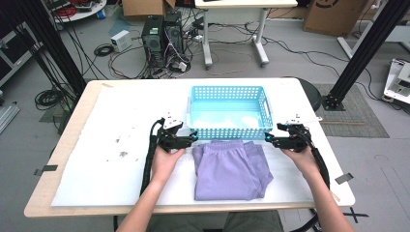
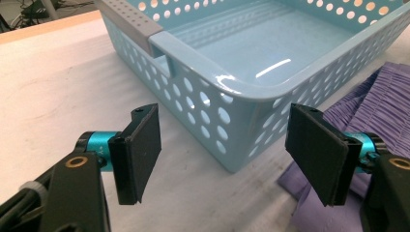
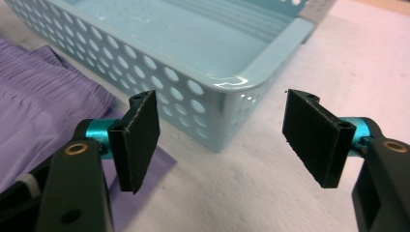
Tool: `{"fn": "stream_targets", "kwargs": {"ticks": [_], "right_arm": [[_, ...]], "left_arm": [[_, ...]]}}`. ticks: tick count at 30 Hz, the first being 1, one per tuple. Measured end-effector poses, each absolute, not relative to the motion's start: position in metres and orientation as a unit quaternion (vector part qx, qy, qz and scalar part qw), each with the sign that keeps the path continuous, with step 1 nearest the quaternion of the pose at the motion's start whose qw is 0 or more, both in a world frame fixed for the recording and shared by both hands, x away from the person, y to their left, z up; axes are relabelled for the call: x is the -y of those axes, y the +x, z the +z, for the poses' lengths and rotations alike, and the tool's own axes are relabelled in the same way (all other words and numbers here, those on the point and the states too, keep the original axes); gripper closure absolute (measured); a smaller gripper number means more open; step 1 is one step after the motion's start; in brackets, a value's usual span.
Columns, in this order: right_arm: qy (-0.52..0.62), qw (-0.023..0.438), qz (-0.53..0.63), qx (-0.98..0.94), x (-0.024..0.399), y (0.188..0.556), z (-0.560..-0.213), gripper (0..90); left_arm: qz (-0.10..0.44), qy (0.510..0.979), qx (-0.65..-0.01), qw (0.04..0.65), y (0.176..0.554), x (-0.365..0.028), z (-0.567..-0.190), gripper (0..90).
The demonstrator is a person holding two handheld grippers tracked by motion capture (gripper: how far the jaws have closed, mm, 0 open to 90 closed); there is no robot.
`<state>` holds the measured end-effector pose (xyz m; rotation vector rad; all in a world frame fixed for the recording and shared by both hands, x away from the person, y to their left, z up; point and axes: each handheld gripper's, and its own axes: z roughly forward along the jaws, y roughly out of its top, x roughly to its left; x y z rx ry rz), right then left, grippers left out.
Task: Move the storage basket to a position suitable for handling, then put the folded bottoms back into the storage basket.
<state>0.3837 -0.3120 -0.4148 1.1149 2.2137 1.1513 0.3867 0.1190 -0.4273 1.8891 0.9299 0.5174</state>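
On the left of the high view my left tongs (image 1: pixel 193 137) hover just above the desk (image 1: pixel 96 125), level with the near left corner of the light blue basket (image 1: pixel 229 92) and beside the top left corner of the folded purple garment (image 1: pixel 229 169). Their jaws stand spread wide with nothing between them; in the left gripper view the two black pads (image 2: pixel 140 150) frame the basket's corner, and the purple cloth lies under the jaw at the lower right of that frame without being pinched.

In the middle, the garment lies flat on the white sheet that covers the desk, its gathered waistband just beside the basket's near wall — whether it touches the wall I cannot tell. The basket sits above it in the frame, with a perforated wall and a bare, shiny bottom.

On the right, my right tongs (image 1: pixel 267 139) sit at the basket's near right corner, beside the garment's top right corner. They too are released — jaws wide apart, gripping nothing. In the right gripper view, the cloth shows at the lower left behind one pad.
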Motion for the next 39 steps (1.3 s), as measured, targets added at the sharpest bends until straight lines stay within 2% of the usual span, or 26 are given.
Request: {"fn": "stream_targets", "kwargs": {"ticks": [5,14,18,19,27,31,35,39], "right_arm": [[0.404,0.211,0.43,-0.78,0.319,0.372,-0.411,30.0],[0.396,0.208,0.46,-0.767,0.326,0.354,-0.413,34.8],[0.404,0.203,0.474,-0.755,0.329,0.354,-0.414,32.0],[0.389,0.217,0.486,-0.752,0.33,0.356,-0.416,31.5],[0.4,0.241,0.52,-0.715,0.336,0.349,-0.414,28.3],[0.397,0.231,0.524,-0.717,0.335,0.343,-0.411,24.2],[0.408,0.216,0.51,-0.726,0.331,0.336,-0.41,22.7],[0.41,0.223,0.5,-0.73,0.325,0.323,-0.41,22.7]], "left_arm": [[0.208,0.763,-0.375,0.483,0.378,-0.132,-0.422,28.2],[0.234,0.74,-0.375,0.506,0.358,-0.163,-0.418,28.2],[0.25,0.736,-0.372,0.508,0.353,-0.174,-0.416,28.2],[0.253,0.735,-0.373,0.506,0.351,-0.176,-0.416,28.2],[0.241,0.731,-0.376,0.515,0.343,-0.184,-0.417,28.4],[0.247,0.734,-0.357,0.522,0.336,-0.181,-0.417,28.4],[0.208,0.736,-0.365,0.531,0.329,-0.18,-0.421,29.4],[0.157,0.743,-0.369,0.535,0.322,-0.176,-0.421,33.1]]}}
